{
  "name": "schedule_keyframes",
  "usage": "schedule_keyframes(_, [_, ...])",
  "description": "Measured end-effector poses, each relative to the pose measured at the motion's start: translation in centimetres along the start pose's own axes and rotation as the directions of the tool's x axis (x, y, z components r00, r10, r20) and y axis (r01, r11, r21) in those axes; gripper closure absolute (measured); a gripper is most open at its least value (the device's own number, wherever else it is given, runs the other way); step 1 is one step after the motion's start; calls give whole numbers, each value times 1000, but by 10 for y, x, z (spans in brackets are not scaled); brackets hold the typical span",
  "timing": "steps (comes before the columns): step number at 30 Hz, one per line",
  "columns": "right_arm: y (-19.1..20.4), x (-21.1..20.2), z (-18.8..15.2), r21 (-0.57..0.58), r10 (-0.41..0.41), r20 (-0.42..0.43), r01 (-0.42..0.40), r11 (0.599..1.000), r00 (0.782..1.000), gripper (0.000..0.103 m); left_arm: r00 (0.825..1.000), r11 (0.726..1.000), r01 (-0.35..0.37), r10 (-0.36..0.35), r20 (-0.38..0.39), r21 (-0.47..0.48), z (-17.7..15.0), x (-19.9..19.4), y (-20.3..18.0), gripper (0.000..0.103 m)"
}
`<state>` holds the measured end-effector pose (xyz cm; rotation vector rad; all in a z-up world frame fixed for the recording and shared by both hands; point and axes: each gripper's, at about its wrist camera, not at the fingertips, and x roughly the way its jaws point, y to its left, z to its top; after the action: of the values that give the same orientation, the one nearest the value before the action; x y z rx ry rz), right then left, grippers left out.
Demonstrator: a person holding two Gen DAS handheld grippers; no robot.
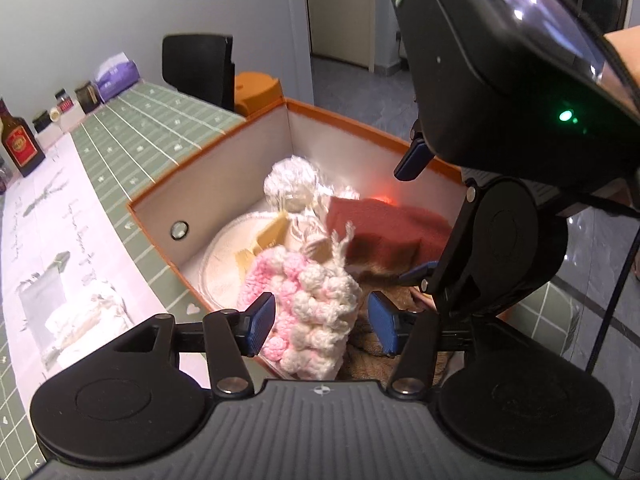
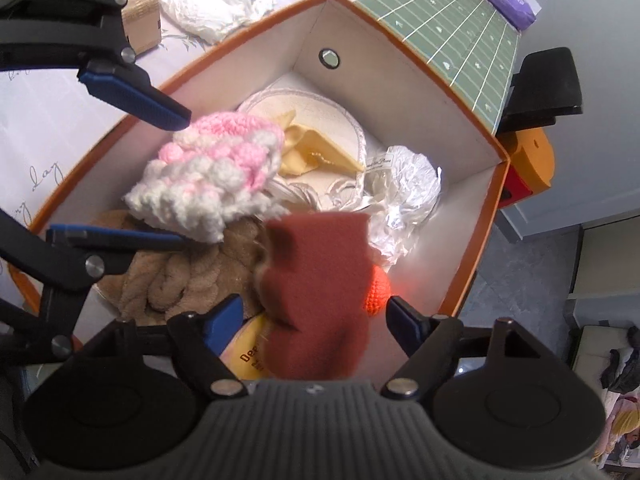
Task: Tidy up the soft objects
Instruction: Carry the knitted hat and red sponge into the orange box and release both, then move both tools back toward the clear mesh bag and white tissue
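An orange-rimmed box (image 1: 208,148) (image 2: 400,92) with white inner walls holds the soft things. A pink-and-white knitted piece (image 1: 316,308) (image 2: 208,176) hangs over the box between the jaws of my left gripper (image 1: 322,326) (image 2: 178,180). The jaws stand wider than the piece, so the gripper is open. A maroon sponge-like cloth (image 2: 320,280) (image 1: 384,228), blurred, sits between the pads of my right gripper (image 2: 314,320) (image 1: 402,224), which is open and clear of it on both sides. Below lie a brown plush towel (image 2: 180,280), a cream round mat (image 2: 320,112), a white crinkled packet (image 2: 404,184) and an orange crochet ball (image 2: 378,292).
The box sits at the edge of a table with a green grid mat (image 1: 152,120). A bottle (image 1: 20,140), jars and a purple tissue pack (image 1: 116,76) stand at the far side. A white packet (image 2: 208,4), a small wooden box (image 2: 140,16), a black chair (image 1: 200,64) and an orange stool (image 1: 256,88) are nearby.
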<state>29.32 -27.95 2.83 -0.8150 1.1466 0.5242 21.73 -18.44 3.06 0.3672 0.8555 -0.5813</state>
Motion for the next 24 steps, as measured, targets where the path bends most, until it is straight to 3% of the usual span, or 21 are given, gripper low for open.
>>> schedule_keyframes(6, [6,-29,2,45,-56,61,53,998,997,24,990,999,-24,29,135,-39,-8,-39,5,40])
schedule_keyframes(14, [43,-69,7,168,-91,241,51,985,966,24,942,982,-129,165,292,-140,-40,-89,13,40])
schedule_keyframes(20, [87,-90,11,193,-40,364,-34,981,930,24,907,934,-205,294,302,-294,-80,-106,36,40])
schedule_keyframes(24, [113,-86,14,208,11,410,-105,972,912,24,909,895,-206,325,262,-395,-110,-110,57,40])
